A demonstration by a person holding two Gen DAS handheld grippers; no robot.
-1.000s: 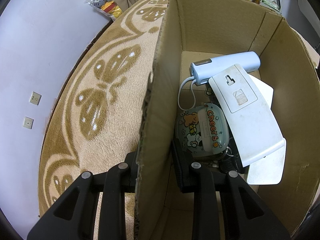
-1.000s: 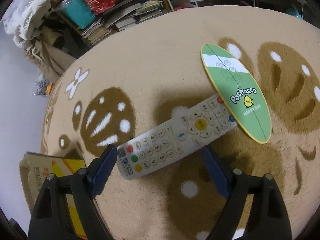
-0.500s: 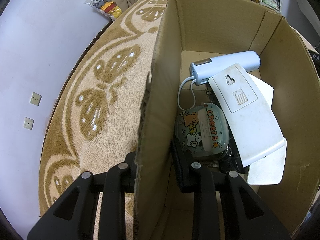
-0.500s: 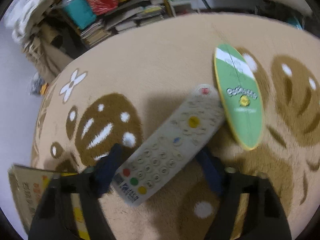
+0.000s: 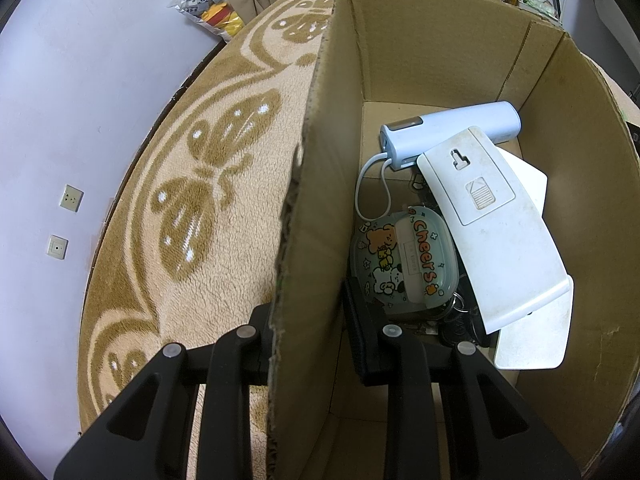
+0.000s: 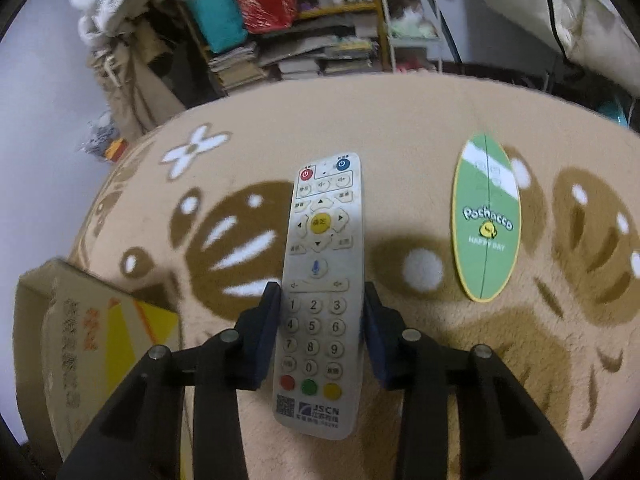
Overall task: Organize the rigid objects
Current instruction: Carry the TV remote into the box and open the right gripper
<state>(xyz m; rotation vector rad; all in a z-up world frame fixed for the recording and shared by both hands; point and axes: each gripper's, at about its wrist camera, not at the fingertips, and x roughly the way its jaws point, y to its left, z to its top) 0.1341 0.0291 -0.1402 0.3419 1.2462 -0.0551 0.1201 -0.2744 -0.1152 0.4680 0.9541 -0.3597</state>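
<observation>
My left gripper (image 5: 308,320) is shut on the near wall of a cardboard box (image 5: 312,208), one finger outside, one inside. Inside lie a light blue device with a white cord (image 5: 448,134), a white curved plastic piece (image 5: 496,232) and a clear lidded container with cartoon print (image 5: 404,260). My right gripper (image 6: 322,320) is shut on a grey remote control (image 6: 324,264), gripping its lower half by the sides and holding it above the carpet. A green oval card (image 6: 486,220) lies flat on the carpet to the right.
The beige and brown patterned carpet (image 6: 400,128) covers the floor. The cardboard box (image 6: 72,344) shows at lower left in the right wrist view. Cluttered shelves with books (image 6: 312,52) stand behind. A white wall (image 5: 80,80) and a bag of toys (image 5: 208,4) lie left.
My right gripper has closed on the remote, turned it lengthwise between the fingers and lifted it clear of the green card. The left gripper and box have not moved.
</observation>
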